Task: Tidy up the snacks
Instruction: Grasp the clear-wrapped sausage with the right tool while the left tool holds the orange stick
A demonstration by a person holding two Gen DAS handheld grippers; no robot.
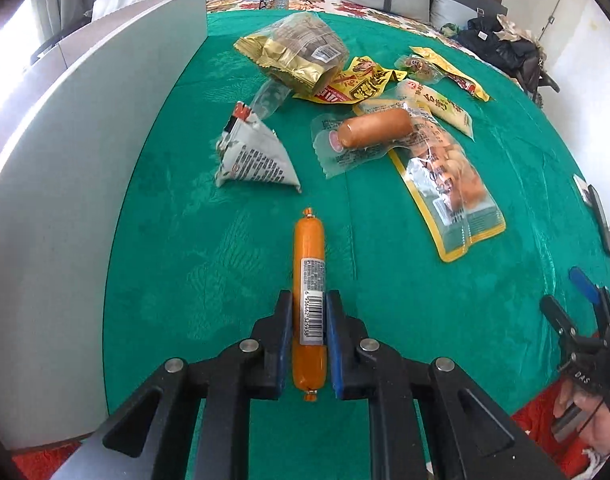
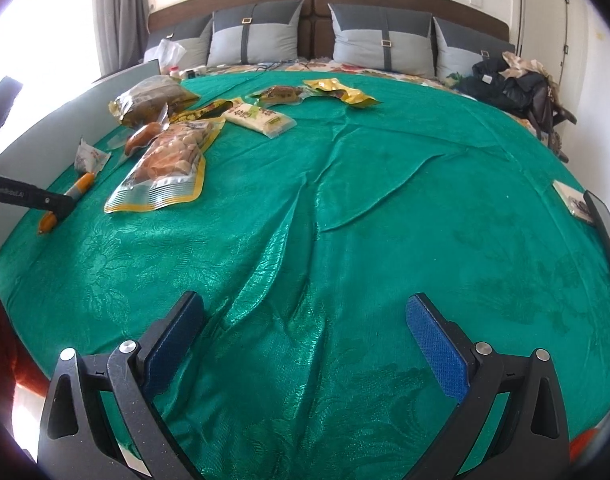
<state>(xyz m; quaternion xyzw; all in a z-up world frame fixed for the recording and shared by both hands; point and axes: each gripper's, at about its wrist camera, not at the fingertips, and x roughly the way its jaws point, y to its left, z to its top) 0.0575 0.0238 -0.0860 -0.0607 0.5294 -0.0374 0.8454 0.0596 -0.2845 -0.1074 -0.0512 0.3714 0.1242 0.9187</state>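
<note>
Left gripper (image 1: 309, 328), jaws clamped on the orange sausage stick (image 1: 309, 264), near the grey board (image 1: 65, 200) at the left edge of the green cloth (image 2: 345, 220). Right gripper (image 2: 305, 332), jaws wide apart over bare cloth. Remaining snack packets (image 1: 449, 168) lie farther off.

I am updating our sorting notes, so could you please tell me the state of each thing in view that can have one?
Left hand-held gripper: shut on the orange sausage stick.
Right hand-held gripper: open, nothing between its fingers.
Orange sausage stick: sealed, clamped near its barcode end.
Triangular packet: lying on the green cloth, sealed as far as visible.
Sausage pouch: sealed, lying flat.
</note>
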